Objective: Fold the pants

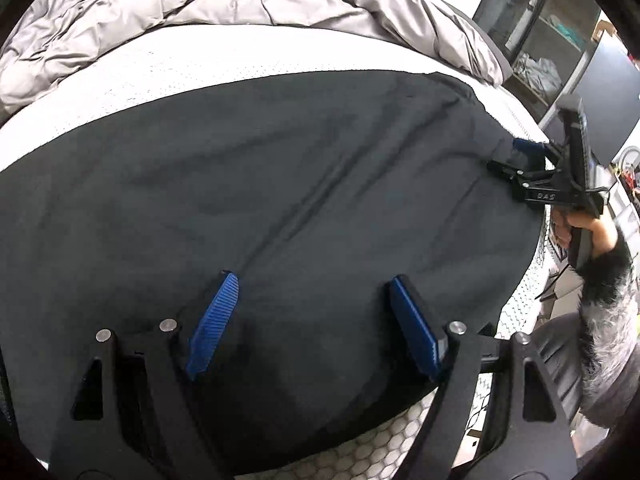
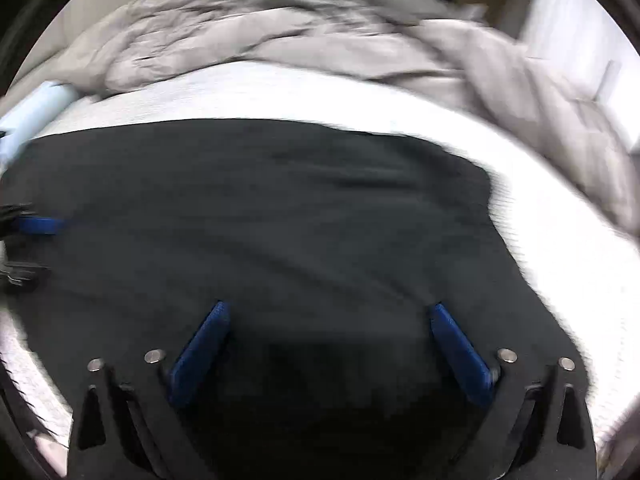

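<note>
A white quilted mattress [image 1: 168,80] with a rumpled grey duvet [image 1: 200,0] pushed to its far side carries the dark charcoal soft-knit pants [image 1: 280,184], spread nearly flat across its near half with a seam ridge down the middle. Both the left gripper [image 1: 312,320] and right gripper [image 2: 328,340] hang over the cloth with blue-padded jaws wide apart, holding nothing (the right view is blurred). To fold cleanly, I would pinch matching edge corners so the layers lift evenly.

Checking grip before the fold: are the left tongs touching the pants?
Cannot tell. In the left wrist view the left tongs stand open over the pants, but neither view shows contact or a gap plainly.
</note>
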Motion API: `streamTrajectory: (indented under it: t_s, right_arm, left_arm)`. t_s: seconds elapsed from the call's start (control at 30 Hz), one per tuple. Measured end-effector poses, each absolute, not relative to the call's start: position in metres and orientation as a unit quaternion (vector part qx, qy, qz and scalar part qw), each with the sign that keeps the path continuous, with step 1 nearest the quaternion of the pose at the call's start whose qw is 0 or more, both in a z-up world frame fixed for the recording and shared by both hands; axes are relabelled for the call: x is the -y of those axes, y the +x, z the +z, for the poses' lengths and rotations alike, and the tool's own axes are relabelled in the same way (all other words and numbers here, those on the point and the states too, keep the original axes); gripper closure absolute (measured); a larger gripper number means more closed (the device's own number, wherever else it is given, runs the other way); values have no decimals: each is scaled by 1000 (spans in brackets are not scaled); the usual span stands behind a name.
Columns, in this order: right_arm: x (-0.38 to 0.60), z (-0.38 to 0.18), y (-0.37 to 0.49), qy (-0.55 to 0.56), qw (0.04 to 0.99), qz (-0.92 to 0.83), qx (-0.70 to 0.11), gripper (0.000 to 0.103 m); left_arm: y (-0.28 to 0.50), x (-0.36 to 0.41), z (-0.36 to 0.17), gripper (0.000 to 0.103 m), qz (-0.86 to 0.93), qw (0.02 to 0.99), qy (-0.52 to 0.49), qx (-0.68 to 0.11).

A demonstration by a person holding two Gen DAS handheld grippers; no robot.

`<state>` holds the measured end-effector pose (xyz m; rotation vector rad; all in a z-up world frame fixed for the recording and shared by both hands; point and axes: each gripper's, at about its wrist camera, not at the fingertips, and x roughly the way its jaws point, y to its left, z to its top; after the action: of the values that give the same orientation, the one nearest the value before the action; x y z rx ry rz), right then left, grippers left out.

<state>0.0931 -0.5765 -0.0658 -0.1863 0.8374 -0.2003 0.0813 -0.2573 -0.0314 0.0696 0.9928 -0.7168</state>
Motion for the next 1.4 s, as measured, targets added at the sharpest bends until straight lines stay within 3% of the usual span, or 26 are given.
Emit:
streamTrajectory:
  t_s: [0.13,0.27,0.37,0.53,0.67,0.83,1.0,1.13,1.3,1.4]
  right_arm:
    - [587,-67,90,-85,903,-113,-405,1]
    - [577,-34,81,-94,919,-129,-360,1]
    - [550,-21,95,-58,934,-66,-347,1]
    - [481,-56,151,-56,900,64,-428,0]
    - [508,-58,160,-95,896,18,-432,1]
    - [608,-61,139,-23,900,-101,-424,3]
    - [585,-42,122,-77,904,-127,-401,3]
    - [562,-14,147,-51,927,-60,-365,1]
    - [499,-35,202,-38,906,32,-421,1]
    - [489,-65,205,-106,885,6,-453,2]
  left_arm:
    - [77,257,-25,27,-314,827,47,-464]
    - [71,257,-1,27,-312,841,45,-439]
    - [91,270,6,26,-314,840,33,-442]
    - [139,285,-24,26,-289,819,58,-492]
    - [145,256,-22,26,-285,822,35,-492]
    - [147,226,-24,26,-252,834,25,-491]
    - [142,224,-3,26,-247,844,19,-475]
    - [155,253,12,26,-265,847,19,-461]
    - [191,293,-11,26,-273,826,69,-489]
    - [201,273,-22,26,-274,828,44,-487]
